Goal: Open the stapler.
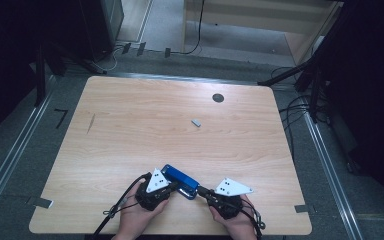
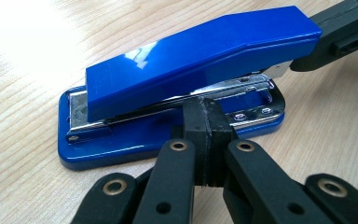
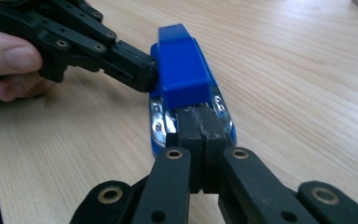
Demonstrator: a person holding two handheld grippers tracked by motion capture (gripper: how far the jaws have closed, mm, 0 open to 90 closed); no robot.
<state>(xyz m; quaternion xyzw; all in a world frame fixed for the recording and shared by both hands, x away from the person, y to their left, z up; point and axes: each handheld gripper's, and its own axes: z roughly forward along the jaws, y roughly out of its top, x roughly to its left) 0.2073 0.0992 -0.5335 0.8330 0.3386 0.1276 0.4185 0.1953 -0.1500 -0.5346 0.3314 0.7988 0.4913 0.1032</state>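
The table [image 1: 130,125] is bare wood over most of its top, with wide free room toward the far edge and both sides. Near the front edge lies a blue stapler [image 1: 180,181], long axis slanting from far-left to near-right. The left gripper [image 2: 204,140], jaws pressed together, touches the stapler's long side under the raised arm. The right gripper [image 3: 199,135], jaws likewise closed, meets its near-right end. A dark round hole [image 1: 218,98] sits near the far edge; a small grey piece [image 1: 196,122] lies mid-table.
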